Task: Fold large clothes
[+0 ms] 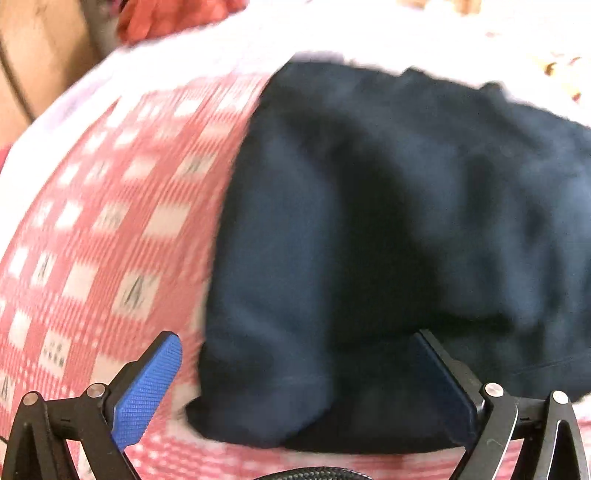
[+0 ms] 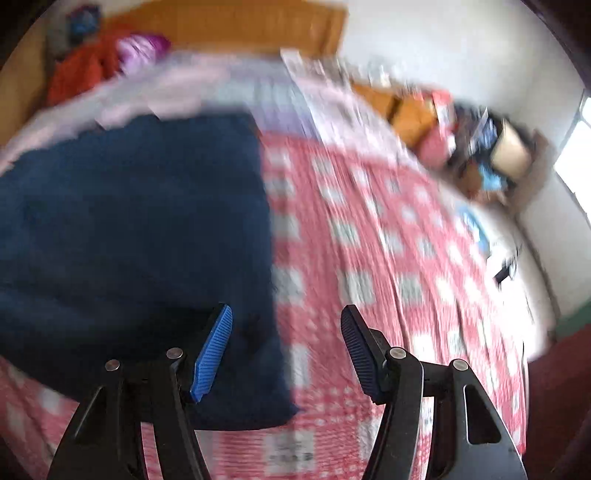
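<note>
- The left tool (image 1: 299,384) is standing released: its two blue pads are spread wide, with the near edge of the navy garment (image 1: 388,206) lying between them but not pinched.
- The right tool (image 2: 286,347) is likewise standing released, its ribbed pads apart with nothing clamped; only the near right corner of the navy garment (image 2: 129,229) and bare bedspread are showing between them.
- Both tools are pointing steeply downward at the near hem, one toward each side of the garment, which suits a two-corner pickup for the next fold.
- The navy garment is lying on the bed as a thick, roughly rectangular bundle, apparently already doubled at least once; how many layers it has cannot be told.
- The garment is resting on the red-and-white checked bedspread (image 1: 96,221), which is giving it a broad, flat surface for folding.
- Farther out, orange and pink clothes (image 2: 96,62) are lying in a heap near the wooden headboard (image 2: 236,26), well apart from the garment, probably waiting their turn.
- Both views are heavily blurred, so fine seams and edges cannot be read.
</note>
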A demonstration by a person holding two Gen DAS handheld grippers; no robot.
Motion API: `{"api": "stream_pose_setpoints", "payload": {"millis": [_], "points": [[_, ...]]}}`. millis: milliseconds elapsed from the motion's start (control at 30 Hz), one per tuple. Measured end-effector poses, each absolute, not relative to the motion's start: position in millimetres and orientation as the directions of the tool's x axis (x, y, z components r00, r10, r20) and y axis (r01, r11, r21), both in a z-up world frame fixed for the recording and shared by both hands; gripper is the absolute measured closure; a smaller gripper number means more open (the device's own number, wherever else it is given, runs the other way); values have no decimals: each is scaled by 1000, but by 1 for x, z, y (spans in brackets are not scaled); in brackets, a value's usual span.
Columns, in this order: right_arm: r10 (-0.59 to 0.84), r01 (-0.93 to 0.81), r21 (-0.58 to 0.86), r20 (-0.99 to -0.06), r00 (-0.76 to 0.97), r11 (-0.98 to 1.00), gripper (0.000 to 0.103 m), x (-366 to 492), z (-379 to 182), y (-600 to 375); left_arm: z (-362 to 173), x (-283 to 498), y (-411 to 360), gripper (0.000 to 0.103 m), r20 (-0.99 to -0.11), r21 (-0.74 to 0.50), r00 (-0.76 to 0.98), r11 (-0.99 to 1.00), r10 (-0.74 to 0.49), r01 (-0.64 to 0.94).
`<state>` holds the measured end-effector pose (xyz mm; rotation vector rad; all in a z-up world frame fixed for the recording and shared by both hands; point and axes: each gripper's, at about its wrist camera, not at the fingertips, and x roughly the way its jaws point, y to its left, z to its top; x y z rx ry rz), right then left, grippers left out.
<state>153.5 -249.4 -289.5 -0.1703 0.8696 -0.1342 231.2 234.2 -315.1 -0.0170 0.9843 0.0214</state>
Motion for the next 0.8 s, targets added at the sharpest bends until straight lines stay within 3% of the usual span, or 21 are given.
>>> {"api": "stream_pose_setpoints", "payload": {"millis": [200, 333, 433, 533, 633, 733, 800], "points": [[90, -197, -43, -780, 619, 979, 36, 153, -305, -140, -312, 248, 140, 1, -794, -88, 578, 976, -188, 197], [39, -323, -215, -778, 627, 921, 36, 165, -333, -106, -338, 249, 90, 0, -806, 44, 573, 950, -149, 310], [-73, -174, -231, -776, 627, 957, 36, 174, -338, -174, -348, 247, 121, 0, -797, 111, 600, 959, -71, 260], [-155, 60, -145, -831, 535, 988, 32, 185, -335, -277, -350, 252, 183, 0, -838, 17, 544, 993, -48, 114], [-259, 165, -201, -807, 530, 966, 32, 195, -314, -317, -328, 260, 198, 1, -814, 105, 577, 994, 62, 42], [-135, 80, -109, -771, 622, 991, 32, 225, -294, -282, -303, 297, 161, 1, -783, -7, 617, 993, -79, 118], [14, -65, -35, -775, 632, 997, 32, 260, -291, -226, -301, 325, 125, 1, -788, -62, 595, 982, -157, 176]]}}
